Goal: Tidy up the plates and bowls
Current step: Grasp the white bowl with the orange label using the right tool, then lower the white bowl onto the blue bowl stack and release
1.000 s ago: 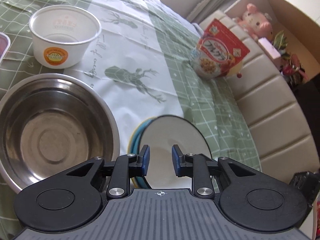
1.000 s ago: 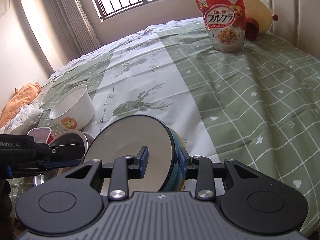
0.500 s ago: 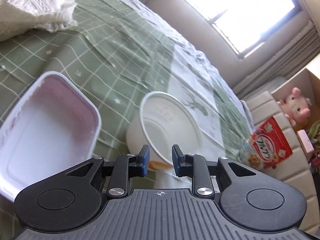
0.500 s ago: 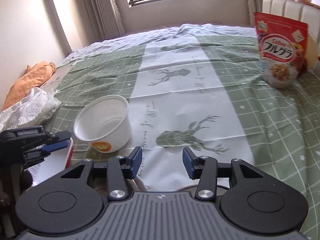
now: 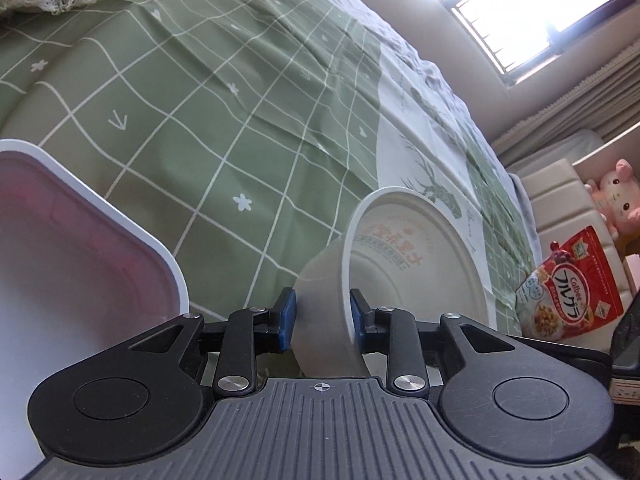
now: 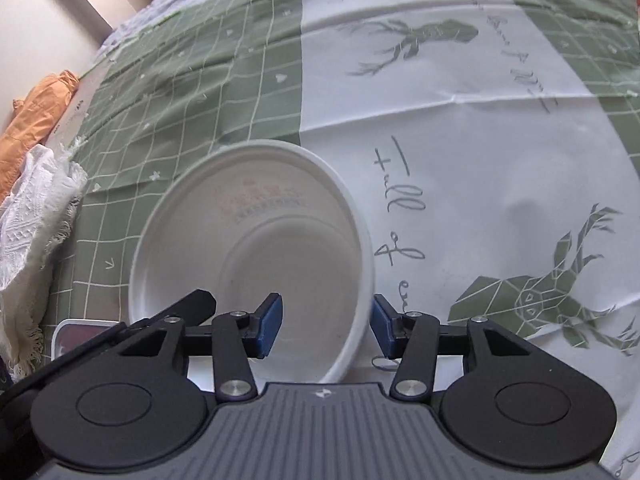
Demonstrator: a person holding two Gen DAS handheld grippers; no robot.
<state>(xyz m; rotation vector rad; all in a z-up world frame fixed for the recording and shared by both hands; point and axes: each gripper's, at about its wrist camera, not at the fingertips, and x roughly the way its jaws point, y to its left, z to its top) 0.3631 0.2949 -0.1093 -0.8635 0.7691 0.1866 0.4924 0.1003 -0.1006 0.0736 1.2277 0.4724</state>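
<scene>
White bowl (image 5: 416,256) looks like matt paper or thin plastic, smooth inside, faint print on the wall. Pink-white container (image 5: 80,264) near left: smooth plastic, slight sheen. Bedsheet (image 6: 460,160): soft matt cloth, creased, green check and deer print. Fringed white cloth (image 6: 32,216) far left: rough knit. Cereal bag (image 5: 572,296) far right: glossy plastic. Fingers (image 5: 286,320): matt black plastic, blue rubbery pads, shiny metal screws.

Both wrist cameras sit close over the white paper bowl (image 5: 416,264) (image 6: 256,248), their shared sight: left looks toward two o'clock, right steeply down toward twelve
</scene>
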